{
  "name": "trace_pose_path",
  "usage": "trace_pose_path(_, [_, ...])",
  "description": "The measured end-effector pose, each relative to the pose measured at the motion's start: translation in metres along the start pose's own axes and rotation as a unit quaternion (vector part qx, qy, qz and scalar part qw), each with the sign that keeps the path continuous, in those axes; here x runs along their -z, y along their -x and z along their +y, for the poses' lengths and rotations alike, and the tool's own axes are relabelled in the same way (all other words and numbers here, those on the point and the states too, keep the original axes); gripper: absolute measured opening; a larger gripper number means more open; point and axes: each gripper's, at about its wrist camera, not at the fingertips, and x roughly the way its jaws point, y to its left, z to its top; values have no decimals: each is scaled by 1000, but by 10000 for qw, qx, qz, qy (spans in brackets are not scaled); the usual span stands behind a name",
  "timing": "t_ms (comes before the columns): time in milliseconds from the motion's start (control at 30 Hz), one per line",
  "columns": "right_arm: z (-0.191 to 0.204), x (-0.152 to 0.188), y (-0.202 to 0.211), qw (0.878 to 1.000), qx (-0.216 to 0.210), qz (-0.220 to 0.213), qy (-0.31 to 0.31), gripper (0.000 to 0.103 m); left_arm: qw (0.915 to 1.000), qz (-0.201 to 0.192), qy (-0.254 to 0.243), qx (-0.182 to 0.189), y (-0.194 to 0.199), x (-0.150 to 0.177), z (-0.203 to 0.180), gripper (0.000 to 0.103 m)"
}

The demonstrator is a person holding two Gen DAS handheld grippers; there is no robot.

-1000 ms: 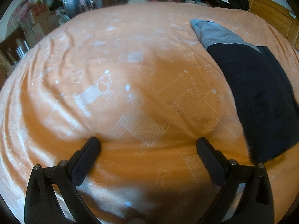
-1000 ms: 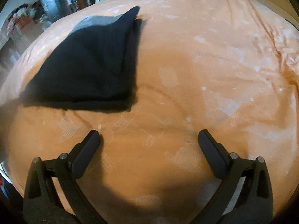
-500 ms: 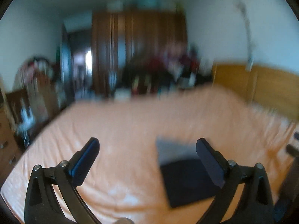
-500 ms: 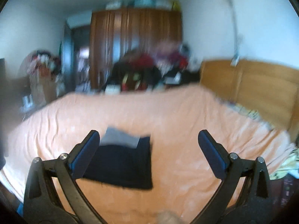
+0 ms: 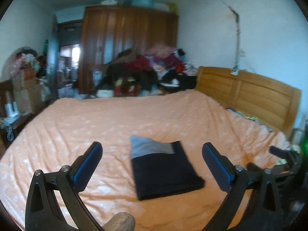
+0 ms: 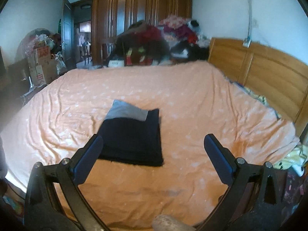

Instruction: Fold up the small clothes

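Note:
A folded dark navy garment (image 5: 165,171) with a grey panel at its far end lies flat on the orange bedspread (image 5: 96,127). The same garment (image 6: 132,136) lies left of centre in the right wrist view. My left gripper (image 5: 152,154) is open, held back above the bed's near edge, with the garment seen between its fingers and apart from them. My right gripper (image 6: 153,146) is also open and empty, raised off the bed with its left finger (image 6: 88,156) overlapping the garment's near corner in the view only.
A wooden headboard (image 5: 248,94) runs along the right. A heap of clothes (image 5: 150,71) and a brown wardrobe (image 5: 127,44) stand beyond the bed's far edge. Cardboard boxes (image 6: 42,65) sit at the left by a doorway. The orange bedspread (image 6: 192,100) spreads wide around the garment.
Both grippers have lifted and pulled back from close over the bedspread, tilting up to face the room. The folded garment stays flat on the bed. Both stay open.

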Motion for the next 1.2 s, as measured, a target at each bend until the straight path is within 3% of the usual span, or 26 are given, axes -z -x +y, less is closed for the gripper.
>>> trace_pose_path(233, [-3, 6, -1, 9997, 68, 212, -88, 103, 9992, 40, -16, -401, 1, 6, 5, 103])
trace_pose_path(367, [0, 7, -2, 9995, 147, 274, -38, 103, 9975, 273, -108, -649, -2, 9, 6, 103])
trace_pose_path(733, [-2, 10, -7, 9989, 83, 444, -138, 103, 9965, 412, 12, -726, -5, 17, 14, 103])
trace_pose_path(1200, [-17, 14, -22, 9960, -205, 657, -572, 103, 9966, 463, -227, -643, -12, 21, -6, 103])
